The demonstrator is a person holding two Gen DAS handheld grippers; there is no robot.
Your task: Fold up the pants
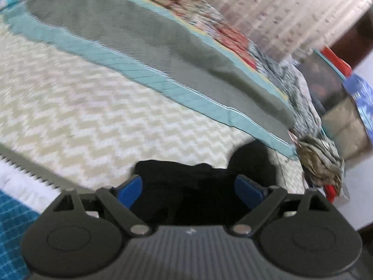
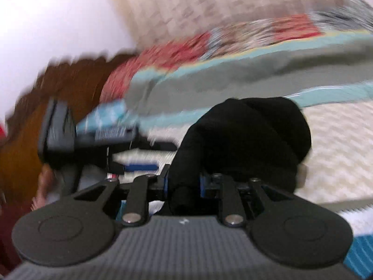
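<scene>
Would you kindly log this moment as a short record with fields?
surface: zigzag bedcover
garment: black pants, bunched
left claw: open, pants between its blue pads, not pressed
right claw: shut on pants
blanket: grey with teal border, behind the pants
image quality: both views blurred
fold status: not yet folded flat

A home bedroom: patterned bedspread (image 1: 81,107), folded quilt (image 1: 130,37), curtain (image 1: 291,4).

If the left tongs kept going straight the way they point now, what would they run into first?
Probably the black pants bunched between the open left tongs, lying on the cream zigzag bedspread. Blur leaves the depth uncertain.
</scene>
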